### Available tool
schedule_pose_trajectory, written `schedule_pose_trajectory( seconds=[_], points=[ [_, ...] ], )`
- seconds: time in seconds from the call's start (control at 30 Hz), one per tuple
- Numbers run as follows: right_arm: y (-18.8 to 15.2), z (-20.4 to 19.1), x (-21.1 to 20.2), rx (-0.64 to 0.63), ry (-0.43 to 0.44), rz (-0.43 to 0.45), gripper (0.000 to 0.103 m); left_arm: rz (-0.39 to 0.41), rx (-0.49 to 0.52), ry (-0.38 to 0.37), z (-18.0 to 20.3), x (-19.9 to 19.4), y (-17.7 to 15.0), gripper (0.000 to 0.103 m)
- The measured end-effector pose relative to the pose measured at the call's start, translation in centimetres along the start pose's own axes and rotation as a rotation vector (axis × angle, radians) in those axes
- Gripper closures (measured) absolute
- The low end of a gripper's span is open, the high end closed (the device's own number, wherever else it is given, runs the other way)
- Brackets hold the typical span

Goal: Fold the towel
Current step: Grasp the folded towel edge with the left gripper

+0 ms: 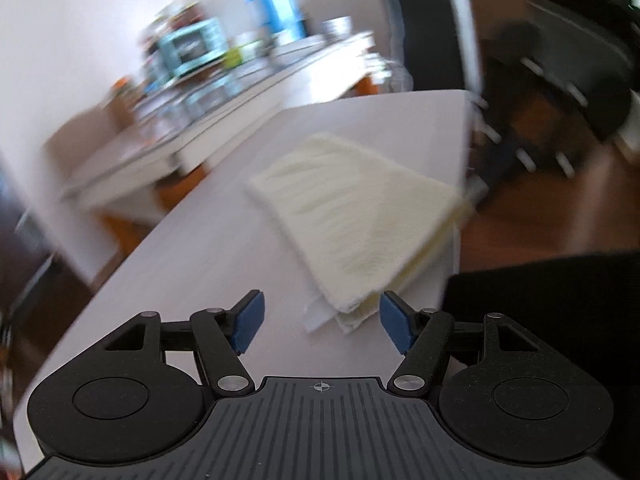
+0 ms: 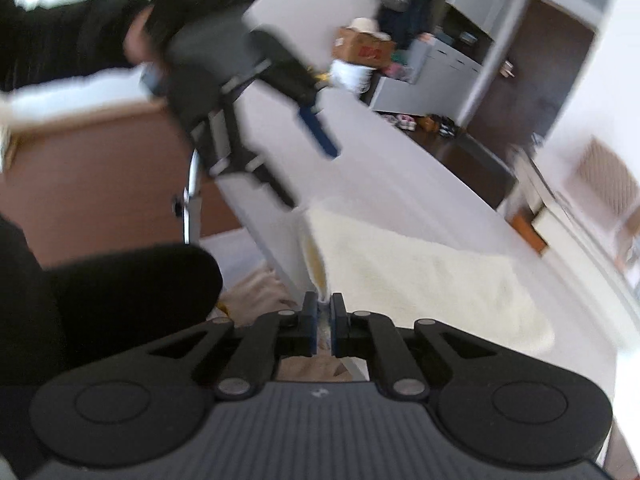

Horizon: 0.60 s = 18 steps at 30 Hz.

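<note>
One cream towel (image 1: 360, 216) lay folded on the white worktop (image 1: 224, 248), its layered edges running along the worktop's near side and one corner reaching the side edge. Two grippers were in play. The left gripper (image 1: 322, 322) hung just short of the towel's nearest corner, its jaws standing well apart with nothing between the two blue pads (image 1: 250, 322); the corner lay in front of the gap, untouched. The right gripper (image 2: 324, 320) had its jaws drawn almost together, pinching a thin edge of the towel at the worktop's rim.

The only writing was red lettering on a cardboard box (image 2: 362, 50) far across the room, too blurred to read. No brand showed on either gripper beyond a small crosshair mark on the left one's body.

The left wrist view alone showed a cluttered side counter (image 1: 224, 80) with one light-blue toaster oven (image 1: 192, 46) and one blue jug (image 1: 278, 8), plus a dark chair (image 1: 560, 92) on a brown floor. The right wrist view alone showed the left gripper from outside, held by a hand (image 2: 138, 46) in a black sleeve, one blue pad clear of the towel, along with grey cabinets (image 2: 436, 64), a dark doorway and several shoes (image 2: 416, 120) on the floor, too blurred to count.
</note>
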State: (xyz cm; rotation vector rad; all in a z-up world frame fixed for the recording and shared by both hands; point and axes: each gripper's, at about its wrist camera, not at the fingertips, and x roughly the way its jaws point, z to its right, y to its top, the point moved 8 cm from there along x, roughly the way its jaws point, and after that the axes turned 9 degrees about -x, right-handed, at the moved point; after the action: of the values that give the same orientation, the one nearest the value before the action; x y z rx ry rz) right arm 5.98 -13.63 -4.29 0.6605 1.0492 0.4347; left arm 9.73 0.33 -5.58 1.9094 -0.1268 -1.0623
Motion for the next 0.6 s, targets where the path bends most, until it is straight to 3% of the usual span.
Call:
schedule_pose_trajectory(
  seconds=[0.17, 0.27, 0.33, 0.43, 0.6],
  points=[
    [-0.8, 2.0, -2.0, 0.066, -0.007, 0.018, 0.096, 0.021, 0.16, -0.083, 3.5, 1.5, 0.6, 0.036],
    [-1.1, 2.5, -2.6, 0.081, -0.011, 0.022, 0.096, 0.03, 0.227, -0.105, 5.1, 2.4, 1.1, 0.051],
    [-1.4, 2.5, -2.9, 0.084, -0.012, 0.019, 0.096, 0.023, 0.253, -0.121, 5.7, 3.0, 1.4, 0.073],
    [-1.7, 2.1, -3.4, 0.095, -0.015, 0.022, 0.096, 0.0, 0.271, -0.13, 6.1, 3.3, 1.4, 0.092],
    [-2.6, 1.7, -4.0, 0.106, -0.004, 0.021, 0.096, -0.053, 0.265, -0.177, 7.0, 2.6, 1.0, 0.095]
  ],
)
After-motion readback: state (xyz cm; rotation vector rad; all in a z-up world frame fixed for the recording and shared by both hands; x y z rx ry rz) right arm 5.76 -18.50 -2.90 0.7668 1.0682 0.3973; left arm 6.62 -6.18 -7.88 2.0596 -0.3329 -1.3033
